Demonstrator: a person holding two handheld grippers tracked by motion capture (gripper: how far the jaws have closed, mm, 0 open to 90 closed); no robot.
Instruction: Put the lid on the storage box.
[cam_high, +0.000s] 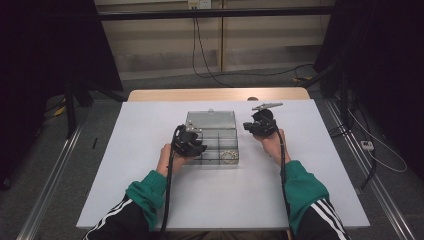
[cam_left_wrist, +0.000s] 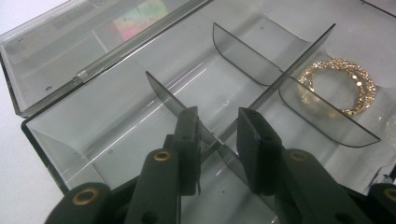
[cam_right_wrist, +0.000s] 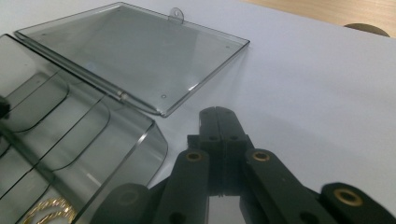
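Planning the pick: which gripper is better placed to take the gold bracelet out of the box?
Left, probably. The left gripper is already inside the box, jaws open astride a divider, near the gold bracelet. The right gripper is shut, outside over the table.

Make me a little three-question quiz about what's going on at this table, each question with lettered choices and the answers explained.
1. Where does the gold bracelet lie?
A. in a compartment of the clear box
B. on the open lid
C. on the bare table

2. What colour are the person's cuffs?
A. red
B. green
C. yellow

3. How do the jaws of the right gripper stand?
A. wide apart
B. closed on the bracelet
C. pressed together, holding nothing

Answers: 1 A, it sits behind a divider inside the box; 2 B, green cuffs show in the high view; 3 C, the jaws meet over bare table.
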